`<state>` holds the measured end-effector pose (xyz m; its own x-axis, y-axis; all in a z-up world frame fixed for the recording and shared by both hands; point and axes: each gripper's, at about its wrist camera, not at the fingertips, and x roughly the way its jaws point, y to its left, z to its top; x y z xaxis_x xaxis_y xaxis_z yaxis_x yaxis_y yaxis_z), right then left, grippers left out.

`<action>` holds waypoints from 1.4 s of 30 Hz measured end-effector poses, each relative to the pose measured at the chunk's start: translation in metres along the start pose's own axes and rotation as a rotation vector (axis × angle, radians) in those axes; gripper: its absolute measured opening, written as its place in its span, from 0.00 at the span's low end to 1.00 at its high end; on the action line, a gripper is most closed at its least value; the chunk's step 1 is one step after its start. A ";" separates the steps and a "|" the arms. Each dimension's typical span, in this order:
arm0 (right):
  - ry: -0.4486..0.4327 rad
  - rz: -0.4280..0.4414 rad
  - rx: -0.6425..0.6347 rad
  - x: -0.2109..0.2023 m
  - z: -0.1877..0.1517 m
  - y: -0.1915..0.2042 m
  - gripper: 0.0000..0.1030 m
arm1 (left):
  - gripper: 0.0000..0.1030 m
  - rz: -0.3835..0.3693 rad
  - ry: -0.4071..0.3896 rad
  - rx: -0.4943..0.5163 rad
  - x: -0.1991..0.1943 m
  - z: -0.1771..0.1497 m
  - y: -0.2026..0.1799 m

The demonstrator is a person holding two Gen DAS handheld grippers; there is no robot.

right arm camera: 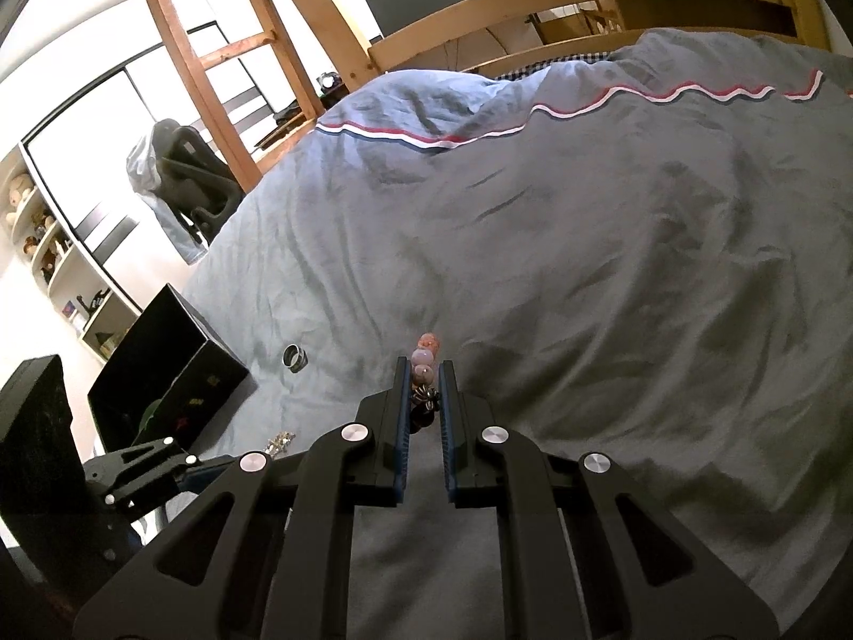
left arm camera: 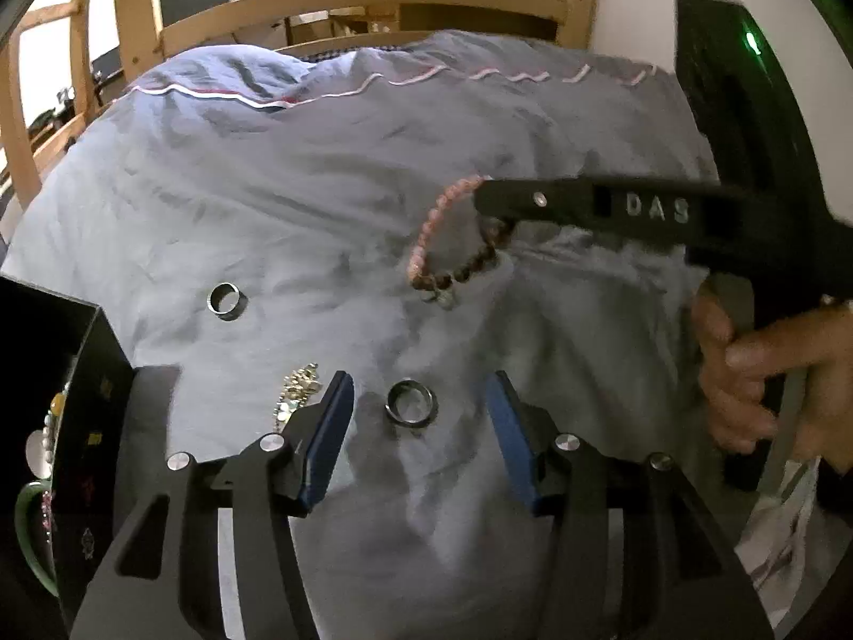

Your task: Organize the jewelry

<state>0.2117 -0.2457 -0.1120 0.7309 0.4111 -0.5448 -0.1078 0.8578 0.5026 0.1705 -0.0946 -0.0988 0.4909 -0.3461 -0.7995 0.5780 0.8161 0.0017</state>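
Observation:
A pink and brown bead bracelet (left arm camera: 433,245) hangs from my right gripper (left arm camera: 488,197), lifted above the grey-blue duvet (left arm camera: 298,170). In the right wrist view the right gripper (right arm camera: 424,368) is shut on the bracelet beads (right arm camera: 425,357). My left gripper (left arm camera: 418,384) is open, low over the duvet, with a dark metal ring (left arm camera: 411,402) lying between its fingers. A second metal ring (left arm camera: 227,301) lies further left; it also shows in the right wrist view (right arm camera: 295,358). A small gold chain piece (left arm camera: 298,386) lies by the left finger.
A black open box (right arm camera: 170,368) with jewelry inside stands at the bed's left edge; its wall (left arm camera: 101,405) is close to my left gripper. A wooden bed frame (right arm camera: 533,5) and ladder (right arm camera: 213,53) rise behind. A person's hand (left arm camera: 767,368) holds the right gripper.

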 end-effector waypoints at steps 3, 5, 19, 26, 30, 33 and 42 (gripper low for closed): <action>0.001 0.002 0.000 0.000 0.000 0.001 0.11 | 0.44 -0.003 0.033 -0.002 0.009 -0.002 0.001; 0.001 0.002 -0.001 0.000 0.000 0.001 0.11 | 0.28 -0.008 0.044 -0.013 0.012 -0.003 0.004; -0.028 0.015 -0.017 -0.009 0.003 0.011 0.11 | 0.19 0.001 -0.059 -0.065 -0.022 0.010 0.013; -0.053 0.017 -0.043 -0.025 0.007 0.025 0.11 | 0.19 0.033 -0.076 -0.087 -0.041 0.013 0.014; -0.075 0.012 -0.065 -0.041 0.008 0.038 0.11 | 0.19 0.059 -0.082 -0.088 -0.057 0.013 0.012; -0.083 0.010 -0.087 -0.056 0.005 0.051 0.11 | 0.19 0.079 -0.089 -0.104 -0.073 0.008 0.015; -0.106 0.003 -0.150 -0.096 0.000 0.097 0.11 | 0.19 0.140 -0.125 -0.142 -0.119 -0.005 0.030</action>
<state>0.1313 -0.2017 -0.0104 0.7968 0.3855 -0.4653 -0.2033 0.8962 0.3943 0.1259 -0.0269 -0.0068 0.6420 -0.2721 -0.7168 0.4055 0.9140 0.0162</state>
